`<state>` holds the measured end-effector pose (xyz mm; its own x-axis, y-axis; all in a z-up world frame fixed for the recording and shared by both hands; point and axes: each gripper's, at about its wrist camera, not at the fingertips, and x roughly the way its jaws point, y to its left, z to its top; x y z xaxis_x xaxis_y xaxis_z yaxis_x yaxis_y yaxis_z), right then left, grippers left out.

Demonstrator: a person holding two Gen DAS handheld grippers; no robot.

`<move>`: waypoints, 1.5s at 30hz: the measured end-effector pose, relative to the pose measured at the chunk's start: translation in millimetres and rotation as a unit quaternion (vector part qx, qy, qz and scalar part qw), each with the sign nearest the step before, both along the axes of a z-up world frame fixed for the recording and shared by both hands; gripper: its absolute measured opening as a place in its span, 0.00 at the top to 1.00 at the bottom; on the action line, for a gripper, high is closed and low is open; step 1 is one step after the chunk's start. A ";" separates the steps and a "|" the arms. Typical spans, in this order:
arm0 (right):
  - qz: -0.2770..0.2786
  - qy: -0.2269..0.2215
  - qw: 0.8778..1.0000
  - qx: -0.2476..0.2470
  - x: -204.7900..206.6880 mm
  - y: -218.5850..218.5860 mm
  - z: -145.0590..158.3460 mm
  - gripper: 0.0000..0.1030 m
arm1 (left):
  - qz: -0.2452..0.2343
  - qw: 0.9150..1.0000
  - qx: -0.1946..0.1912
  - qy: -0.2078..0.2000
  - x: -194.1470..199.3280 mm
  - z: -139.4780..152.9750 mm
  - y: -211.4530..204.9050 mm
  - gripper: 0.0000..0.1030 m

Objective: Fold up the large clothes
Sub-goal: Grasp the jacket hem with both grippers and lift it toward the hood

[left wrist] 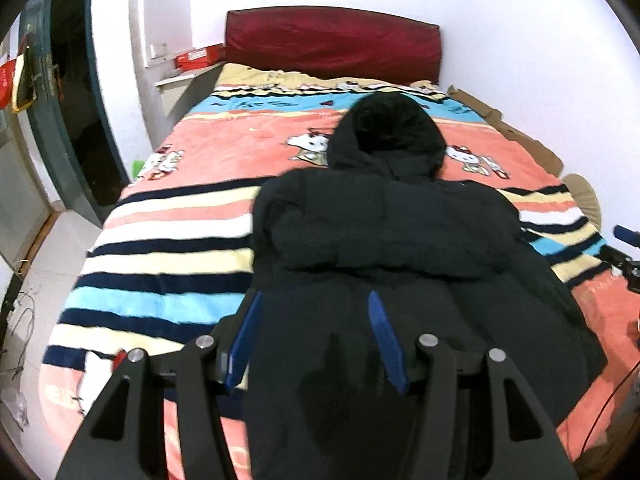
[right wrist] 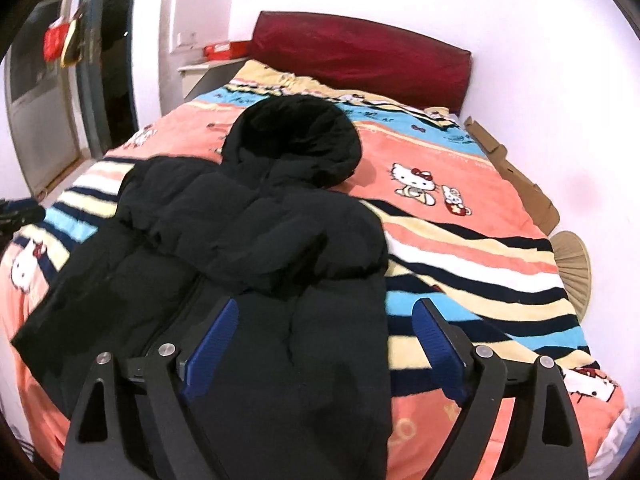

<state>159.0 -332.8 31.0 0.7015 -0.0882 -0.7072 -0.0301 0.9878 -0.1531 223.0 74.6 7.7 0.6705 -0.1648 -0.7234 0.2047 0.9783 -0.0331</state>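
A black hooded puffer jacket (left wrist: pixel 384 232) lies on the bed, hood toward the headboard, both sleeves folded across its chest. It also shows in the right wrist view (right wrist: pixel 256 232). My left gripper (left wrist: pixel 316 300) is open and empty, above the jacket's lower left part. My right gripper (right wrist: pixel 324 308) is open and empty, above the jacket's lower right edge. The right gripper also shows at the right edge of the left wrist view (left wrist: pixel 624 248).
The bed has a striped cartoon-cat blanket (left wrist: pixel 168 232) and a dark red headboard (left wrist: pixel 332 40). Cardboard (right wrist: pixel 516 172) and a fan (right wrist: pixel 572 264) lie along the right side by the wall. A doorway (left wrist: pixel 80 120) and a shelf with a red box (left wrist: pixel 200 58) are on the left.
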 end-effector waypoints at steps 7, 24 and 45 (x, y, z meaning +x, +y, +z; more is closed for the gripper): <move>-0.023 -0.009 0.999 0.021 64.0 -36.7 21.3 0.12 | 0.000 1.000 -0.006 -0.015 76.8 35.2 4.7 0.49; 0.007 0.035 0.998 0.052 402.2 -91.5 -60.9 0.08 | -0.125 0.991 0.041 0.015 378.1 -37.1 -166.6 0.48; 0.021 0.060 0.992 0.108 505.1 -57.9 -127.6 0.89 | -0.105 0.992 0.070 0.003 439.2 -84.9 -203.8 0.92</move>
